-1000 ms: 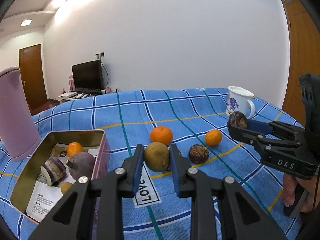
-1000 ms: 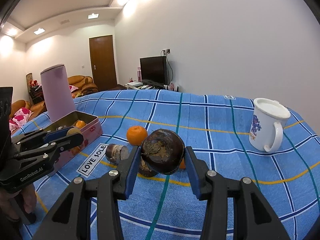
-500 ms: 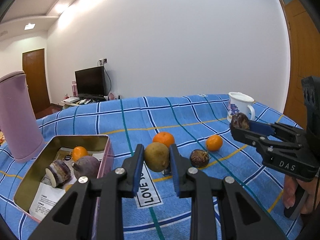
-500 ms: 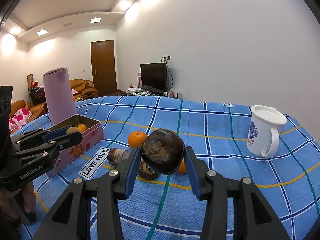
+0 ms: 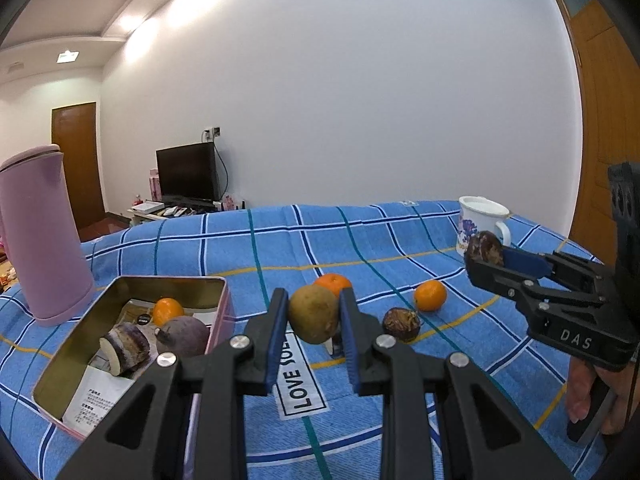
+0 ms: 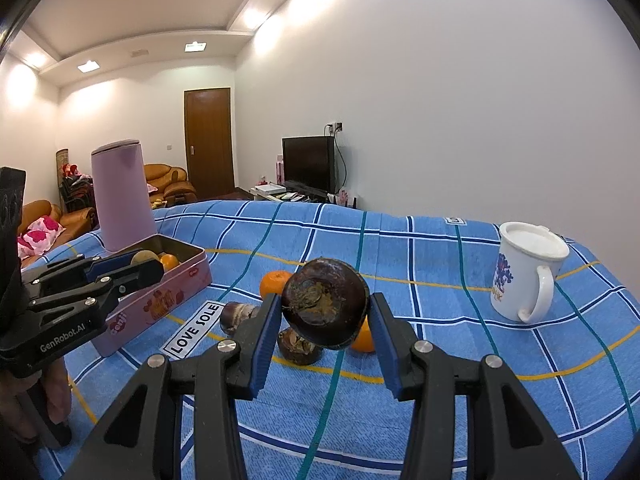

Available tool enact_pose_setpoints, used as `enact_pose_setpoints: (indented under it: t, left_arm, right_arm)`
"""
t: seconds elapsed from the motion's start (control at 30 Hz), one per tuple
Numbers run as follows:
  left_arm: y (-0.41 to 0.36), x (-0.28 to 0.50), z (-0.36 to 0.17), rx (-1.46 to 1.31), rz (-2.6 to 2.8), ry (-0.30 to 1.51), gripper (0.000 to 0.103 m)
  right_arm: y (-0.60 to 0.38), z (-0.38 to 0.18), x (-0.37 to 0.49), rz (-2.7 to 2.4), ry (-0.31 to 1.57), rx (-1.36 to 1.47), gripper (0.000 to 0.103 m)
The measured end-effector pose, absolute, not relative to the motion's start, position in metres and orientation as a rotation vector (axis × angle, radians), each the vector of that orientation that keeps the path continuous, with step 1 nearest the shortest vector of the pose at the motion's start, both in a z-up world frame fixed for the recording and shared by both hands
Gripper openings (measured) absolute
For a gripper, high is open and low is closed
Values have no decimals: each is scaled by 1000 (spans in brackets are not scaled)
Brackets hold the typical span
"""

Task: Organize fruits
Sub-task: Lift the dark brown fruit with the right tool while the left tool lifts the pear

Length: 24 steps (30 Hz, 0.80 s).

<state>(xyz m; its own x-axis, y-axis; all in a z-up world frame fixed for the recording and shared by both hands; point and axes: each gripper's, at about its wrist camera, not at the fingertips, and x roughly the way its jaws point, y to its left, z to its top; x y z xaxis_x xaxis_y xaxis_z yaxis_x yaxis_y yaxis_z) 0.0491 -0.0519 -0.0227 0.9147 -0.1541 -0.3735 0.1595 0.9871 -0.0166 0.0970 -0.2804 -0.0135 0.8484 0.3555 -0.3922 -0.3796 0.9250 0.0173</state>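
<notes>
My left gripper (image 5: 314, 316) is shut on a brown-green kiwi (image 5: 313, 314), held above the blue checked cloth to the right of the open pink tin (image 5: 218, 316). The tin holds an orange (image 5: 167, 311), a purple fruit (image 5: 183, 330) and a cut taro piece (image 5: 125, 347). My right gripper (image 6: 324, 314) is shut on a dark brown mangosteen (image 6: 325, 307), held above the cloth. On the cloth lie two oranges (image 5: 430, 295) (image 5: 333, 282), a dark shrivelled fruit (image 5: 401, 324) and a brown piece (image 6: 238, 315).
A tall pink jug (image 5: 40, 236) stands behind the tin at the left. A white lidded mug (image 6: 526, 270) stands at the right on the cloth. A "LOVE SOLE" label (image 5: 298, 380) lies beside the tin. The cloth's edges drop away all round.
Both grippers have risen with their fruits; the table and tin sit lower in both views. The grips have not changed.
</notes>
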Motion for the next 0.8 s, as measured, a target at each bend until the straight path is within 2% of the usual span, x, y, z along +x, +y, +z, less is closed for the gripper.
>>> enact_pose_setpoints:
  t: [0.8]
  left_arm:
    - [-47,47,-22,-2,-130,380,27]
  right_arm:
    - [-266,-11,93,397,389,-74,46]
